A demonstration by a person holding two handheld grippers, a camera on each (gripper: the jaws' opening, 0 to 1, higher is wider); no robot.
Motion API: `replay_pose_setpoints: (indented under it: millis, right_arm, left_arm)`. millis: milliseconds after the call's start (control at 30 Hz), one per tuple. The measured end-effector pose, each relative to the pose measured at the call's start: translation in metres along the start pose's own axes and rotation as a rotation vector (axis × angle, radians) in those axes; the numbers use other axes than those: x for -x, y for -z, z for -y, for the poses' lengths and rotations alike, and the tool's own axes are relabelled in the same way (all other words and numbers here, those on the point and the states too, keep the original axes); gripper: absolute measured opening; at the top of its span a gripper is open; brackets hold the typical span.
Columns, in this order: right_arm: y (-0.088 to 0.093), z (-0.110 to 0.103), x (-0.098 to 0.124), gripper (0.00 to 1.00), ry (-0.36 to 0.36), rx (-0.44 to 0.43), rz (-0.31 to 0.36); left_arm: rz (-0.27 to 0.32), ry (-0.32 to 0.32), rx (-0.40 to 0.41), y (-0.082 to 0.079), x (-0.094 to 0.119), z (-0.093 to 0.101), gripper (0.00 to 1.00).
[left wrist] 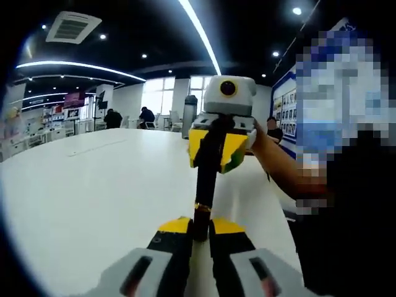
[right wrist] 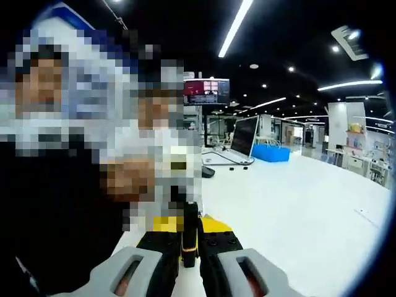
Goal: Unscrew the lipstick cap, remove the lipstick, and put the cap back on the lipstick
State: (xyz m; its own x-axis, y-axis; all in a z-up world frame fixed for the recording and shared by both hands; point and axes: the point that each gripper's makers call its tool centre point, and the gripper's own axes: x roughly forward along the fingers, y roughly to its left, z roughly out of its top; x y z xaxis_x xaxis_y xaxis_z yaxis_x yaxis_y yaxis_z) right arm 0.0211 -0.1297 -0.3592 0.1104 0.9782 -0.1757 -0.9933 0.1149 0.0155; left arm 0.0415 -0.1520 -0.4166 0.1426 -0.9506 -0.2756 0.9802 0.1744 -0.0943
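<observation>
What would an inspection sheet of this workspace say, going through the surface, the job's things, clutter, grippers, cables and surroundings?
Surface: white table, wide and bare in the near part.
Job's things: black lipstick with a gold band, held end to end between both grippers, above the table.
Clutter: open laptop and a blue box at the table's far end; a grey bottle stands farther back.
Grippers: left gripper has its jaws closed on the lipstick's near end; right gripper is closed on the opposite end.
Cables: nothing seen.
Surroundings: open office with ceiling light strips, a wall screen, shelves, and people seated in the distance.
</observation>
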Motion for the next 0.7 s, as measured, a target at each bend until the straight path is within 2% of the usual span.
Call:
replay_pose_setpoints:
  millis: [367, 700]
  right_arm:
    - [-0.003, 0.027, -0.005, 0.09, 0.110, -0.049, 0.028]
    - [-0.003, 0.026, -0.004, 0.09, 0.118, -0.033, 0.023]
  left_arm:
    - [0.004, -0.084, 0.025, -0.004, 0.001, -0.024, 0.13]
    - [0.042, -0.092, 0.054, -0.010, 0.008, -0.027, 0.16]
